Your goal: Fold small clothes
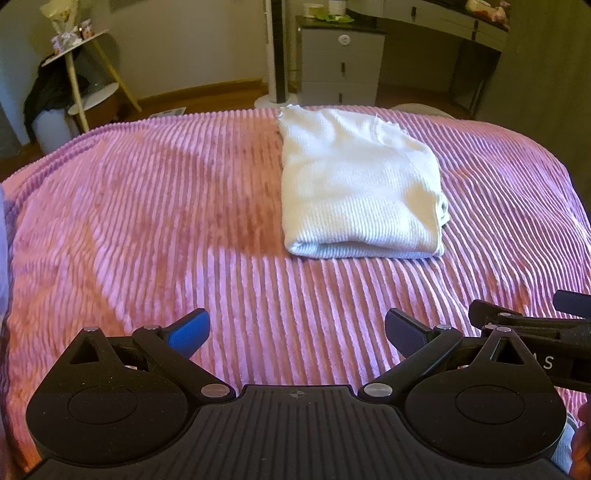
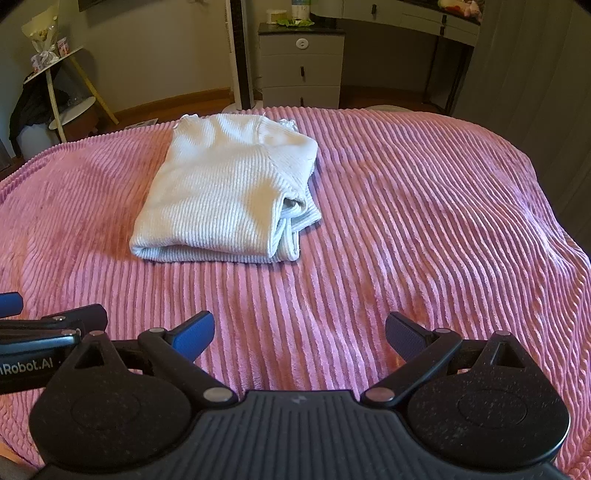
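A white ribbed knit garment (image 1: 358, 184) lies folded into a thick rectangle on the pink ribbed blanket (image 1: 147, 221). In the right wrist view the garment (image 2: 225, 192) sits left of centre, with its layered edges facing right. My left gripper (image 1: 297, 332) is open and empty, held back from the garment above the near blanket. My right gripper (image 2: 299, 334) is open and empty too, close beside the left one. Each gripper's side shows at the edge of the other's view.
The bed's far edge drops to a wooden floor. Beyond it stand a white drawer unit (image 1: 340, 62), a tower fan (image 1: 277, 51), a desk (image 1: 443, 22) and a small side stand with a bouquet (image 1: 74, 51). The pink blanket (image 2: 424, 221) spreads wide around the garment.
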`<move>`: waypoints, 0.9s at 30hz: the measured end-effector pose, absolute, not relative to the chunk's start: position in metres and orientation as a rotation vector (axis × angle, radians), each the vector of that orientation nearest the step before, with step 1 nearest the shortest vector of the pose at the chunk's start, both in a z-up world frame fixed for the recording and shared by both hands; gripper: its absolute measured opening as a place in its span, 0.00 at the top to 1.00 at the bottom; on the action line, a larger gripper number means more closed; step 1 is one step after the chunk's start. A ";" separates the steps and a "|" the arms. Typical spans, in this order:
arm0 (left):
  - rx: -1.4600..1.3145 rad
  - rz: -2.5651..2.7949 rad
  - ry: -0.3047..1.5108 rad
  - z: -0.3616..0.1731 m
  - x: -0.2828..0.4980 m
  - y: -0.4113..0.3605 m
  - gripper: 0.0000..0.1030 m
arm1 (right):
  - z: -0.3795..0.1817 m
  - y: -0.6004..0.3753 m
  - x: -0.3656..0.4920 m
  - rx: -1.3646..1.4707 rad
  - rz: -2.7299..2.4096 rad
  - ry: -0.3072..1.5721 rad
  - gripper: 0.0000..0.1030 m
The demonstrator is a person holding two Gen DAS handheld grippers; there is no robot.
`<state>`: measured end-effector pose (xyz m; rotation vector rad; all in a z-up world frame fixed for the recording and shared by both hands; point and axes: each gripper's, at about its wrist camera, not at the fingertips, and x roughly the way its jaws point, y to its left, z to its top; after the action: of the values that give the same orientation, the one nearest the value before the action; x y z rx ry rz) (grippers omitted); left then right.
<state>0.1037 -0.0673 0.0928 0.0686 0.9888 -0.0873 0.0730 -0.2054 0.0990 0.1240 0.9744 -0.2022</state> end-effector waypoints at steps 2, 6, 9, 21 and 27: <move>0.075 -0.092 0.987 0.094 0.104 -0.069 0.00 | 0.099 -0.208 0.073 0.128 -0.207 0.973 0.04; 0.084 -0.102 0.977 0.096 0.103 -0.072 0.00 | 0.100 -0.211 0.072 0.139 -0.210 0.969 0.04; 0.089 -0.105 0.967 0.096 0.102 -0.073 0.00 | 0.099 -0.211 0.071 0.140 -0.210 0.968 0.04; 0.112 -0.116 0.968 0.094 0.100 -0.076 0.00 | 0.100 -0.209 0.069 0.104 -0.223 0.965 0.04; 0.134 -0.127 0.968 0.093 0.097 -0.078 0.00 | 0.100 -0.209 0.069 0.098 -0.228 0.963 0.04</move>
<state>0.0973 -0.0783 0.0930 0.1338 0.9678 -0.1271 0.0688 -0.2090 0.1003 0.0979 0.9626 -0.2280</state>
